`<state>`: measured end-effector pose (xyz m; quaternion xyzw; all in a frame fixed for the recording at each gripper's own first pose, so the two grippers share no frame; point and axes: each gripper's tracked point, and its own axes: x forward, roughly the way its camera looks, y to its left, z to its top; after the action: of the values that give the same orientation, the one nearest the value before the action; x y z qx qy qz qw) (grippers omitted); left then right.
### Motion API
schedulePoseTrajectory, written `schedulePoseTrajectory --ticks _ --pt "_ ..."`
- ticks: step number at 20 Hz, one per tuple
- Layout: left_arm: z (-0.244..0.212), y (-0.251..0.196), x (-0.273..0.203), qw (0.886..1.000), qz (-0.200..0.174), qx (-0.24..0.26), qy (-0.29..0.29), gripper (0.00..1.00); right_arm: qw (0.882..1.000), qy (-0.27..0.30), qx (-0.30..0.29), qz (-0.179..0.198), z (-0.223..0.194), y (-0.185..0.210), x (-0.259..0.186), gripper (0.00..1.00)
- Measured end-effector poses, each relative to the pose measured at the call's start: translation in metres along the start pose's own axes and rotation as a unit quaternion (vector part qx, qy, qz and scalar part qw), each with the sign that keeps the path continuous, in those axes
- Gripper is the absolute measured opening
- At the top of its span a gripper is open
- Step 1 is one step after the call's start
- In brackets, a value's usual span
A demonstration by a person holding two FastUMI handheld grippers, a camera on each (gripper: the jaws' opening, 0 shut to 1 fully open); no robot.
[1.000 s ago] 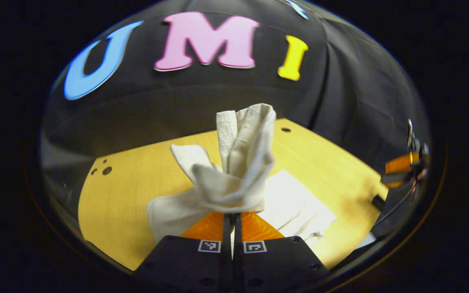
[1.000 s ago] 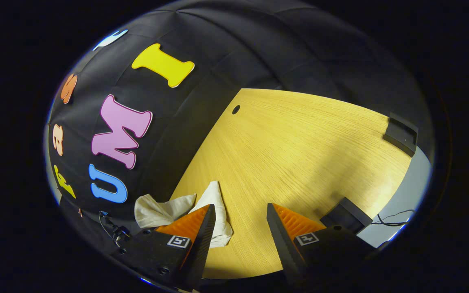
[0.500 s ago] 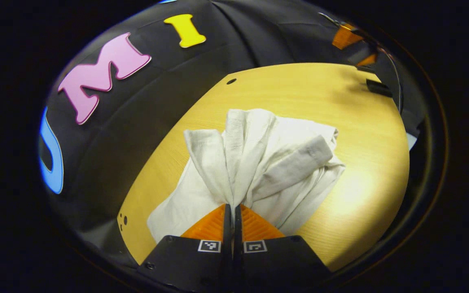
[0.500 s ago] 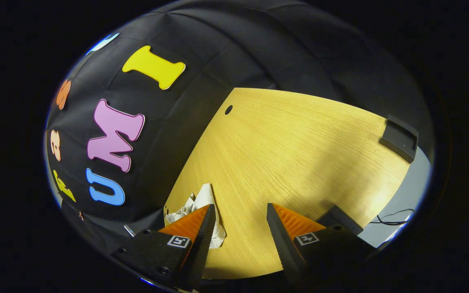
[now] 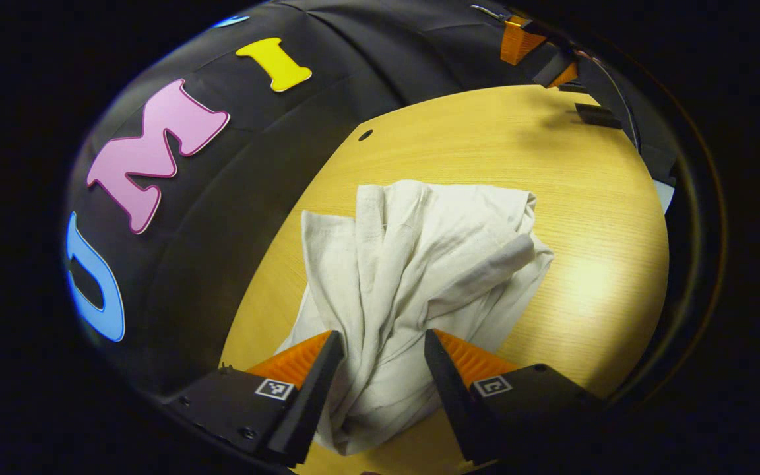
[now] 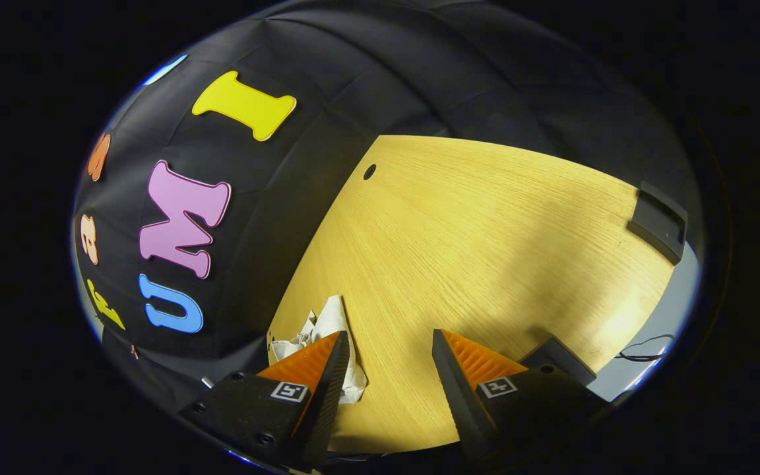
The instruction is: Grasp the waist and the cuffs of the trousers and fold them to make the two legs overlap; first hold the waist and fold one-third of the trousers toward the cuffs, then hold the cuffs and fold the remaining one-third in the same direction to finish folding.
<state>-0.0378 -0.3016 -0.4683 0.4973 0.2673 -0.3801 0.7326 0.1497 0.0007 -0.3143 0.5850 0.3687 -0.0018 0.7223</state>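
Now, trousers [image 5: 419, 277] bunched on table [image 5: 591, 218], left gripper [image 5: 380, 349] jaws apart, no legible labels.

Wooden table [image 6: 485, 218], two black blocks [image 6: 658, 221], cable [image 6: 640, 353]

- The left gripper view looks down and forward from close above the wooden table [image 5: 591, 218], over its own two fingers, which stand apart at the bottom of the view.
- It sits near the pale trousers [image 5: 419, 277], which lie bunched just ahead of its fingers, with the booth's black wall beyond on the left.
- The right gripper view looks forward across the table [image 6: 485, 231] from a low angle, towards the wall.
- It catches the trousers [image 6: 327, 330] at its lower left edge, beside one finger.
- Both views share the tabletop, the trousers and the same wall.
- The left gripper view also takes in the right gripper [image 5: 538, 49], far off at its upper right.
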Motion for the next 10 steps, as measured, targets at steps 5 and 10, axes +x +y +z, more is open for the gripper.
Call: schedulePoseTrajectory --ticks 5,10 --pt "0.004 0.024 -0.033 0.999 0.013 -0.040 -0.011 0.96 1.000 0.002 0.000 0.025 -0.006 0.029 0.017 0.78" --pt "-0.008 0.055 -0.070 0.993 0.034 -0.116 -0.018 0.96 0.999 0.024 -0.015 0.042 -0.027 0.059 0.034 0.78"
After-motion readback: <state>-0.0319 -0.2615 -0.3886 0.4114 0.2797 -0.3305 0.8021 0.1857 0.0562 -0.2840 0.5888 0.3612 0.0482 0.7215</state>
